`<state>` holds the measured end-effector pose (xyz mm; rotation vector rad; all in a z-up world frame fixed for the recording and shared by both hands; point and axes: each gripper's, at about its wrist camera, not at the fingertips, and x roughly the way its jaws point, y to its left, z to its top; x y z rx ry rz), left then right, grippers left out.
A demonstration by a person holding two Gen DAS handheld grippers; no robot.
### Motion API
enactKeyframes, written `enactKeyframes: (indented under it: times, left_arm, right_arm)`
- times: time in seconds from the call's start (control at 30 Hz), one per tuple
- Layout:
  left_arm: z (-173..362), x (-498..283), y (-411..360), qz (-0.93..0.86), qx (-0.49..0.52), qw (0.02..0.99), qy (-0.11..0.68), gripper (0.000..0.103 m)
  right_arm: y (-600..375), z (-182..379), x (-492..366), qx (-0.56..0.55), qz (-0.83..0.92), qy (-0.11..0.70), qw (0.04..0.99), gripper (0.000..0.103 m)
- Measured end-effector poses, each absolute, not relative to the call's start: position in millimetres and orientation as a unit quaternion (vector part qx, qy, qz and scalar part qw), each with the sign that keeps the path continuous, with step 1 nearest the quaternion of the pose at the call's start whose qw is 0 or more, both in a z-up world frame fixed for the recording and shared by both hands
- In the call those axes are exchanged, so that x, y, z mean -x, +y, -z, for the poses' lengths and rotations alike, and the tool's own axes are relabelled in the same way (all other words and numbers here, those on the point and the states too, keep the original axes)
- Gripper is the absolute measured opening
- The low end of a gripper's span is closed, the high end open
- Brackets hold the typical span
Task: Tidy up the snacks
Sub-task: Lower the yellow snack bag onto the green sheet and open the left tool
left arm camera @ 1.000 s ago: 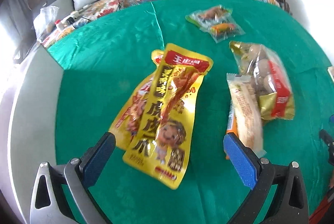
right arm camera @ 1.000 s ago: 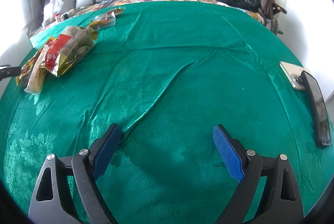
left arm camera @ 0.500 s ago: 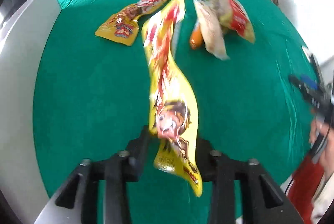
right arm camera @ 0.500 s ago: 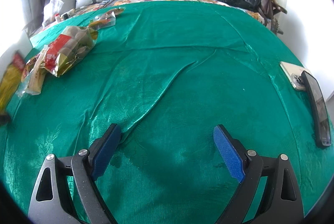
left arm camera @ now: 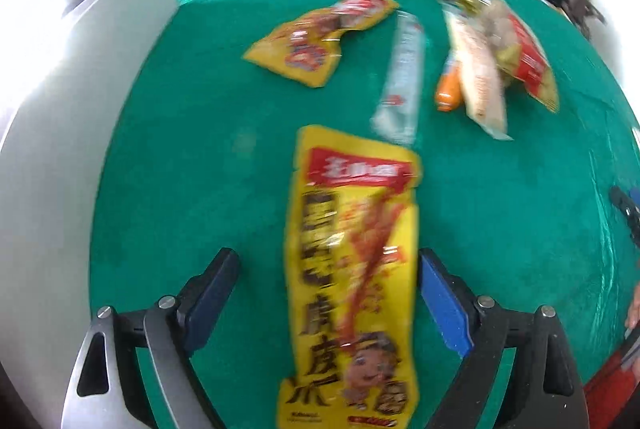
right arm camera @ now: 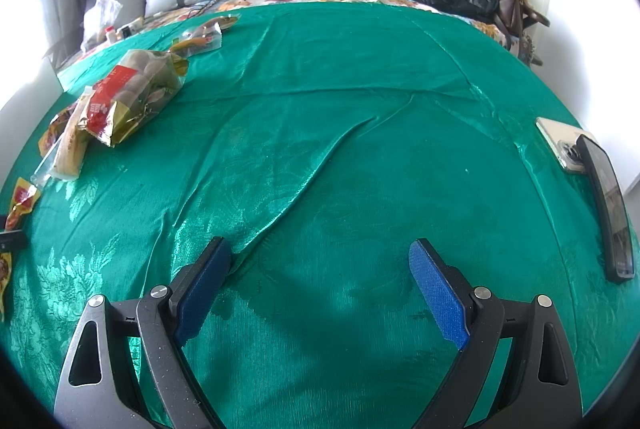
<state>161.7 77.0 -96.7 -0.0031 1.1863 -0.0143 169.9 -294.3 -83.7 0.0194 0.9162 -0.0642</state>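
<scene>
- The long yellow foil snack pouch lies on the green satin bedspread, between the left gripper's just-reopened, wide jaws.
- Light, limp, slippery: probably best pinched across its narrow width.
- Right gripper spread wide, empty.

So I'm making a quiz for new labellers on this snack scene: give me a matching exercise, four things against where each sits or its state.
Things:
1. large yellow pouch
2. smaller yellow pouch
3. orange sausage stick
4. right hand-held gripper

Places or states:
A. half hidden under a pale wrapped snack
B. lying between the open jaws of the left hand-held gripper
C. open over bare green bedspread
D. farther up the bedspread, crumpled

Pairs: 1-B, 2-D, 3-A, 4-C
</scene>
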Motion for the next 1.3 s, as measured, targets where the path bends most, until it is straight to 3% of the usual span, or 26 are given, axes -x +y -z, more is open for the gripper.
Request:
enactKeyframes:
  times: [0.07, 0.2, 0.43, 1.3]
  left_arm:
    - [99, -159, 92, -0.016, 0.021, 0.836, 0.549, 0.09]
    - [106, -154, 104, -0.024, 0.023, 0.85, 0.525, 0.103]
    - [111, -128, 104, -0.02, 0.018, 0.886, 0.463, 0.103]
    - [111, -126, 97, -0.019, 0.018, 0.888, 0.458, 0.103]
  right_arm:
    - [-294, 84, -170, -0.009, 0.031, 0.442, 0.896, 0.093]
    - [-295, 83, -170, -0.009, 0.031, 0.442, 0.896, 0.093]
    - [-295, 83, -170, -0.009, 0.031, 0.442, 0.896, 0.093]
    - [-294, 84, -170, -0.009, 0.032, 0.442, 0.896, 0.093]
